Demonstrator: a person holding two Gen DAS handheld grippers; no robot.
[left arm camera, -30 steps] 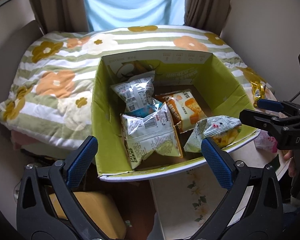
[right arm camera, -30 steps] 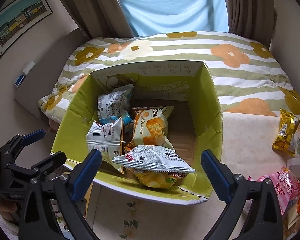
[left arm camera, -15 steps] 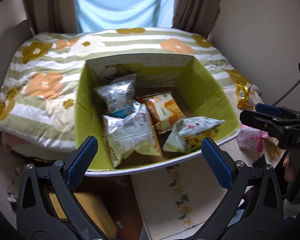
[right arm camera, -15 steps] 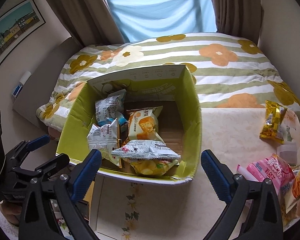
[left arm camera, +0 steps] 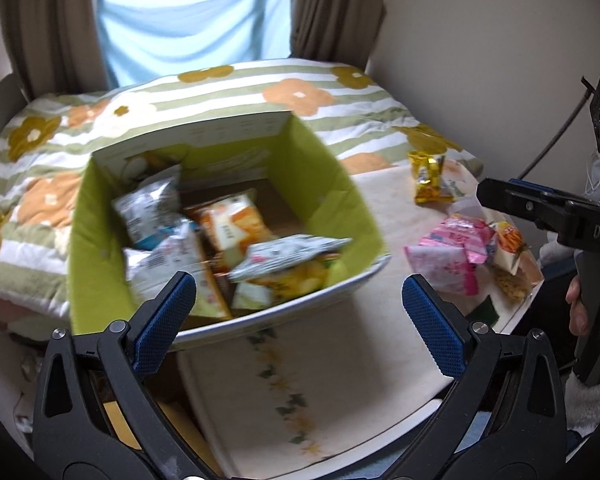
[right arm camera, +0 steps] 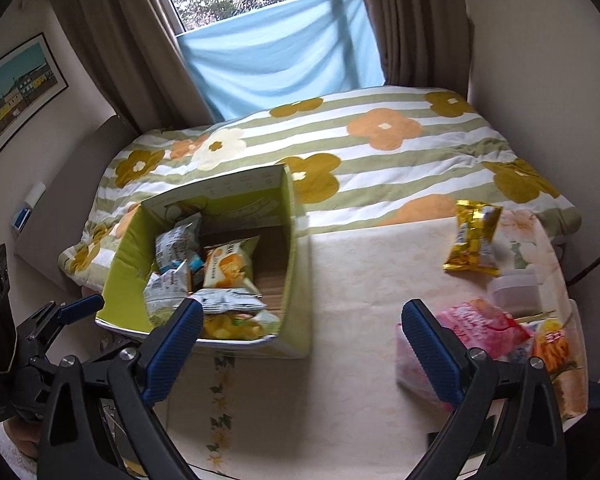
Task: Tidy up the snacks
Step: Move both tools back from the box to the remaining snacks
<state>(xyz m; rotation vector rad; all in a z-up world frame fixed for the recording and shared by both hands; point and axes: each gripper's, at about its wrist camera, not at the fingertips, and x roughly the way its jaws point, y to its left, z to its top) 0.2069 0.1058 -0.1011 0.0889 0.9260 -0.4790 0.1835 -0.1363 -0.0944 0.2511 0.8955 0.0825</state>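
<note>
A green-lined cardboard box [left arm camera: 340, 200] [right arm camera: 290, 248] holds several snack bags, with a grey-topped bag of yellow chips [left arm camera: 288, 258] [right arm camera: 230, 310] at its near edge. On the cream table a pink bag [left arm camera: 448, 258] [right arm camera: 480, 326], an orange-print bag [right arm camera: 552, 344] and a gold bag [left arm camera: 430, 176] [right arm camera: 474, 238] lie to the right. My left gripper [left arm camera: 298, 320] is open and empty over the table in front of the box. My right gripper [right arm camera: 302, 340] is open and empty between the box and the pink bag.
The box sits at the table's left end, partly over a floral striped bedspread [right arm camera: 380, 136]. A small translucent tub [right arm camera: 514, 290] stands behind the pink bag. The table's right edge [left arm camera: 520, 312] is close to the snack pile. A wall rises at right.
Both grippers have pulled back and swung right, away from the box. The loose snacks on the table's right have come into both views. Both stay open and empty.
</note>
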